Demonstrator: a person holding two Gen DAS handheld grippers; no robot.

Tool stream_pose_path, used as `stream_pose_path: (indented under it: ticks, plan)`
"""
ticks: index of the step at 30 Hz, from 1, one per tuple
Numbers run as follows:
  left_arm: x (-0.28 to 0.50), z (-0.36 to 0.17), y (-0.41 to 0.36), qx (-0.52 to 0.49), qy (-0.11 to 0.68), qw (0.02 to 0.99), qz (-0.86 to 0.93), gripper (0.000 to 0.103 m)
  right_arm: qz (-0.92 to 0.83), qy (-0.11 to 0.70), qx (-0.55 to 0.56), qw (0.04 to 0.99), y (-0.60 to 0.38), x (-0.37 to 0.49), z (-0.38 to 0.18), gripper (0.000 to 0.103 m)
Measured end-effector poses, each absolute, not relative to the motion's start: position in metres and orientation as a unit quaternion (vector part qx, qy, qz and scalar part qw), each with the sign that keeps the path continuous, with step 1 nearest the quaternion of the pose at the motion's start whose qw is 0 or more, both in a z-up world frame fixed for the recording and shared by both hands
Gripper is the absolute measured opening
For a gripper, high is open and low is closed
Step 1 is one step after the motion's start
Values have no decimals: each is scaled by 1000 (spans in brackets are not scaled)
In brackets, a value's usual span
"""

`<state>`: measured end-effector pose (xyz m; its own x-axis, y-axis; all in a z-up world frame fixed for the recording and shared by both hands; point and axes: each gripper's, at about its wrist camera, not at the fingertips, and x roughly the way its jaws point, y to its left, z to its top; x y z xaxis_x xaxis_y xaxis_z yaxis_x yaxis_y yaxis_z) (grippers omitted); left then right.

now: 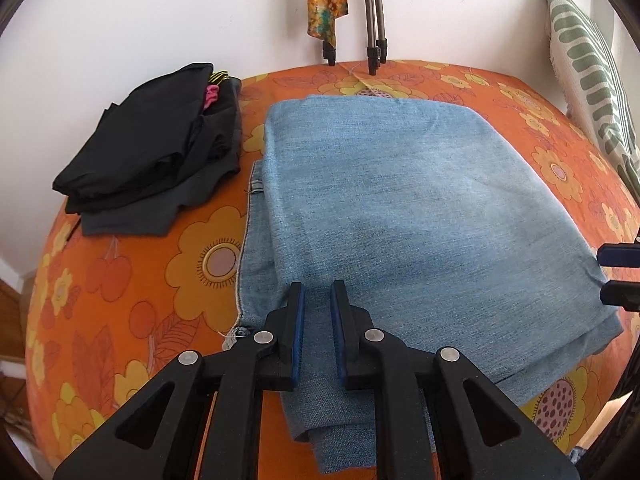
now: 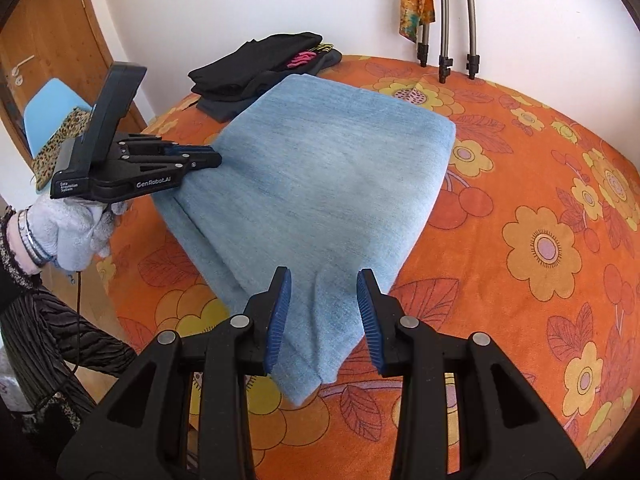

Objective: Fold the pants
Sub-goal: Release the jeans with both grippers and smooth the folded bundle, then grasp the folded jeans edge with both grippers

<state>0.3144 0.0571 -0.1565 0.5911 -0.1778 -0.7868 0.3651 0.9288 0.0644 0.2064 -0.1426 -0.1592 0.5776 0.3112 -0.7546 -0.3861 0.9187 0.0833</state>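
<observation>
Both hand-held grippers, left (image 1: 318, 286) and right (image 2: 323, 274), hover spread over folded jeans (image 2: 320, 184) running lengthwise away.

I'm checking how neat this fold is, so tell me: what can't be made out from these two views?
- Jeans, left wrist view: near edge hidden behind the left gripper; whether the pads pinch denim is unclear.
- Jeans, right wrist view: the underside layers are covered by the top fold; near corner sits between the right gripper fingers.
- Dark clothes pile: the separate garments can't be told apart.
</observation>
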Motion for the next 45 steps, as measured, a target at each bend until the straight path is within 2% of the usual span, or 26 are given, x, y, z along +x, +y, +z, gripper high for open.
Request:
stream_pose_path:
  ticks: [6,8,14,15,19,23,24,26,27,28,33,37,45]
  plan:
    - [306,-152,56,136,416,887,-145,14,214,435,-92,870,-125,199,-182,36]
    - [304,-150,58,138,416,888,-139,17,219,434,-99,868,-127,197,-182,36]
    - [303,-148,69,117,415,891,-140,21,206,412,-39,887,-159,203,-164,36]
    - [304,-148,70,115,414,892,-141,22,196,405,-34,892,-165,206,-161,38]
    - [308,-149,69,112,411,894,-141,25,162,381,-6,910,-184,218,-150,59]
    - [314,-149,71,102,411,894,-144,28,140,374,2,917,-192,232,-145,61]
    - [316,-149,71,104,411,894,-146,30,135,373,3,918,-193,236,-145,65]
    - [319,-144,73,111,401,899,-136,46,127,371,5,920,-193,240,-145,75]
    - [321,-141,77,111,395,903,-127,60,123,370,4,921,-193,242,-146,81]
    - [323,-137,82,104,391,906,-123,61,120,371,1,921,-192,243,-146,82]
    - [339,-121,123,25,385,916,-106,61,98,377,-14,921,-192,252,-147,82]
    - [353,-119,147,-51,405,904,-125,62,80,377,9,923,-205,264,-145,89]
    - [380,-125,139,-137,456,862,-172,63,97,403,94,905,-227,312,-137,89]
